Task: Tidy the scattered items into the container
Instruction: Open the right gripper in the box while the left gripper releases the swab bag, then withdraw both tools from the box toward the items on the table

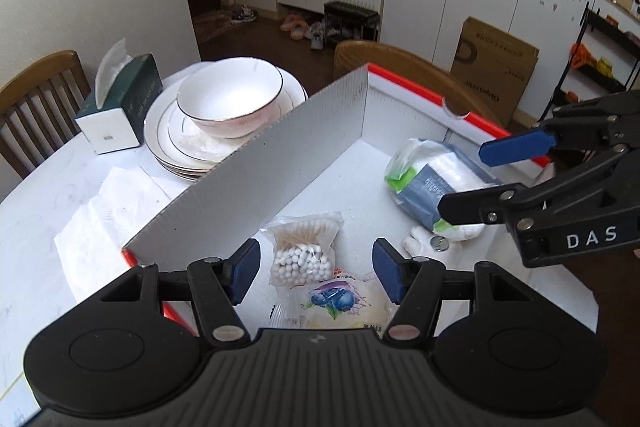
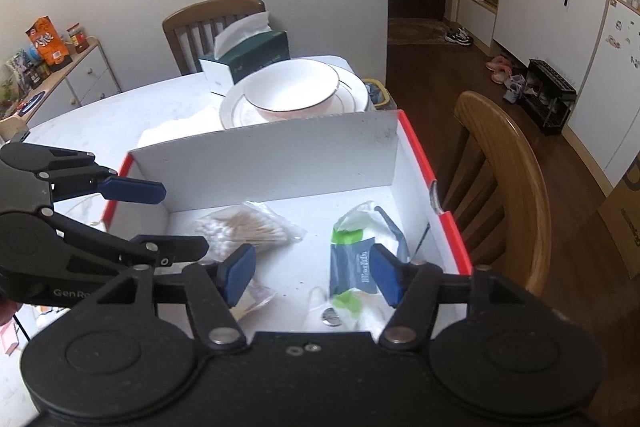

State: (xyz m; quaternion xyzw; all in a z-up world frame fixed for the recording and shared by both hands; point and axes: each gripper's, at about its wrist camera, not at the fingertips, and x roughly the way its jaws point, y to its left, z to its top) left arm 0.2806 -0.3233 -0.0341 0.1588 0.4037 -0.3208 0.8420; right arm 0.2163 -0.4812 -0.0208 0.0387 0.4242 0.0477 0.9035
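A white box with a red rim (image 1: 280,155) (image 2: 280,163) stands on the table. Inside it lie a bag of cotton swabs (image 1: 304,243) (image 2: 248,227), a blueberry-print snack packet (image 1: 340,303), a grey and green wipes pack (image 1: 432,179) (image 2: 352,259) and a small round metal disc (image 1: 440,243) (image 2: 331,317). My left gripper (image 1: 316,269) (image 2: 182,219) hangs open above the swabs and the snack packet. Open too, my right gripper (image 2: 314,273) (image 1: 464,179) hovers over the wipes pack. Neither holds anything.
A white bowl (image 1: 228,99) sits on stacked plates beyond the box's tall wall, with a dark green tissue box (image 1: 124,107) to their left. A crumpled paper sheet (image 1: 116,203) lies on the table. One wooden chair (image 2: 508,187) stands right of the box, another behind the table.
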